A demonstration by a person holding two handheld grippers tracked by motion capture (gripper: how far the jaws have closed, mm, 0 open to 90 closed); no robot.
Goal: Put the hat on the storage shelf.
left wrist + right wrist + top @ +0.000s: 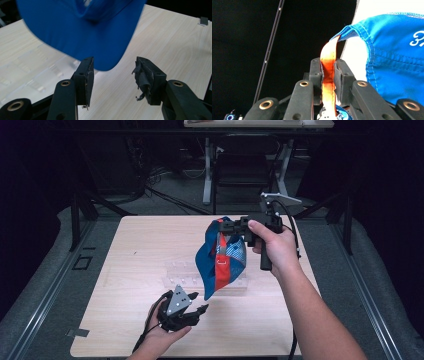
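Your right gripper [227, 226] holds a blue fabric baseball cap [218, 257] up above the middle of the pale wood-grain table [130, 270], its two black jaws pinched shut on the cap's orange strap [329, 62]. In the right gripper view that strap runs straight down between the pads, so the whole cap hangs from one narrow band. That looks deliberate: with the strap as the handle, the crown opens downward and the stiff blue brim [82, 40] swings free at the bottom, where your other hand can reach it.

Your left gripper [196, 308] waits low at the near edge of the table, jaws spread wide and holding nothing. In its own view the brim hangs just above and ahead of the gap between the jaws, apart from both pads; the pad [142, 80] on one jaw is frayed and peeling, which may weaken any grip you take there.

Under the cap lies a clear plastic rack [187, 277], flat on the wood and hard to read against it. Judged from here, it is the thing most likely to snag the brim if you lower the cap straight down.

Room is generous to the left of the table and along its near side. The far edge gives way to dark floor, cables and the legs of another desk [207, 175], and your right forearm [310, 310] crosses the near right corner.
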